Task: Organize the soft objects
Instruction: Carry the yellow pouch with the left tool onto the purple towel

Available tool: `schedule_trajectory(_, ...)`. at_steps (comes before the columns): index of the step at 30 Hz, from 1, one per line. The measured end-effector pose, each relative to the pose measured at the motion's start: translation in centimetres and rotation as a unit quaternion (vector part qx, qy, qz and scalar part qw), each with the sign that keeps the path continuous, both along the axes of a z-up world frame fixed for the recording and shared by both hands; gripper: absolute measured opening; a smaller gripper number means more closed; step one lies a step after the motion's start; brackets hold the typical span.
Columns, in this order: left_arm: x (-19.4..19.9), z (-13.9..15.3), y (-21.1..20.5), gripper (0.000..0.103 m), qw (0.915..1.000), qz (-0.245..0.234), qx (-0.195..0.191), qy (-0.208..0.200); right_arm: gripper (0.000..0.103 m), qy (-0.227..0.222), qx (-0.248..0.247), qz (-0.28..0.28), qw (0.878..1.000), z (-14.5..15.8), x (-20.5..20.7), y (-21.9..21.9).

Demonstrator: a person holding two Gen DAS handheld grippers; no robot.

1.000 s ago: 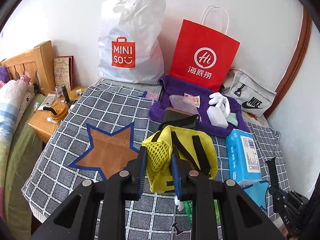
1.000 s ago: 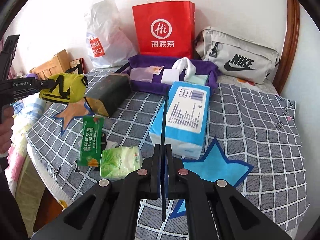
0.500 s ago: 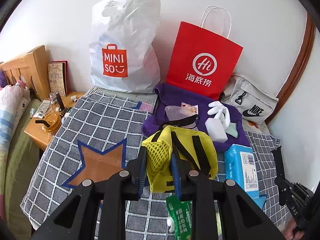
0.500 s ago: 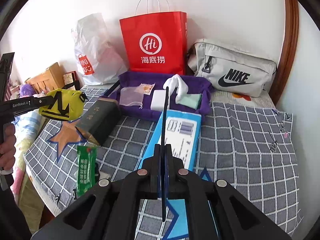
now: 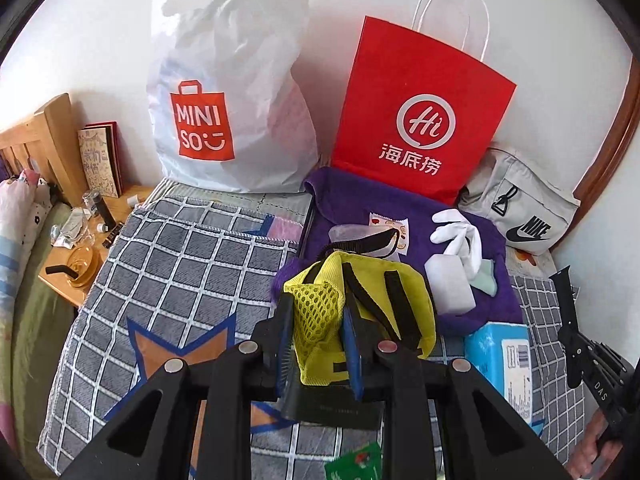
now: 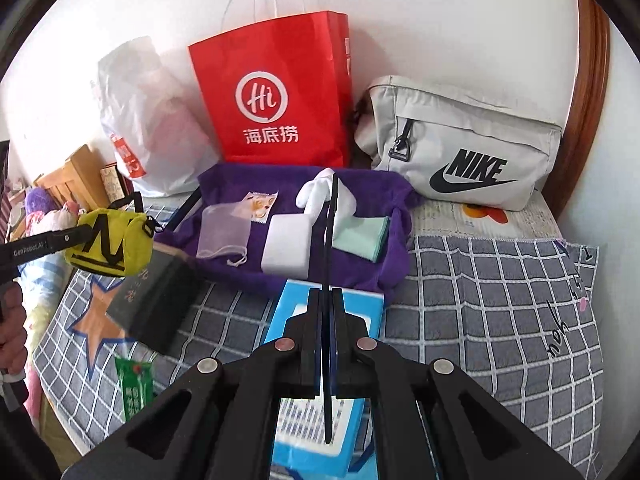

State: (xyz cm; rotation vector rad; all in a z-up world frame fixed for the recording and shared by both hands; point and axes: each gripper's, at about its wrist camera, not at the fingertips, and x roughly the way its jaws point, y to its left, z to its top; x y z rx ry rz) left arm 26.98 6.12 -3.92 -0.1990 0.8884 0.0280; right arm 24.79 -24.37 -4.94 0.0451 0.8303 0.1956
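The left tool (image 5: 318, 344) is clamped on the mesh side of a yellow pouch (image 5: 360, 312) with black straps, holding it in the air above the checked blanket (image 5: 192, 256) on the bed; in the right wrist view the pouch (image 6: 110, 246) hangs at about 9 o'clock, just above a dark box (image 6: 154, 308). The right tool (image 6: 329, 340) has its fingers pressed together with nothing between them but a thin dark blade that runs forward along their line. It hovers over a blue tissue pack (image 6: 320, 380) lying at 6 o'clock. Beyond it, at 12 o'clock, a purple cloth (image 6: 376, 256) carries a white block (image 6: 286, 250), a white glove (image 6: 320, 192), a folded mint cloth (image 6: 362, 236), a clear drawstring bag (image 6: 222, 232) and a small sachet (image 6: 260, 206). Against the wall stand a red paper bag (image 6: 272, 92), a white Miniso bag (image 5: 228, 92) at 10 o'clock and a grey Nike bag (image 6: 464, 144) at 2 o'clock. A green packet (image 6: 134, 388) lies at 8 o'clock.
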Motion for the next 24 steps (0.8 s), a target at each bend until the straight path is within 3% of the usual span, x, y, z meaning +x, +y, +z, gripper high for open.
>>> schedule_trajectory(24,11.3,-3.7,-0.8,0.022,0.9994,-0.003,0.003,0.033,0.003,0.062,0.022,-0.006,0.998,-5.2,12.5,-1.2)
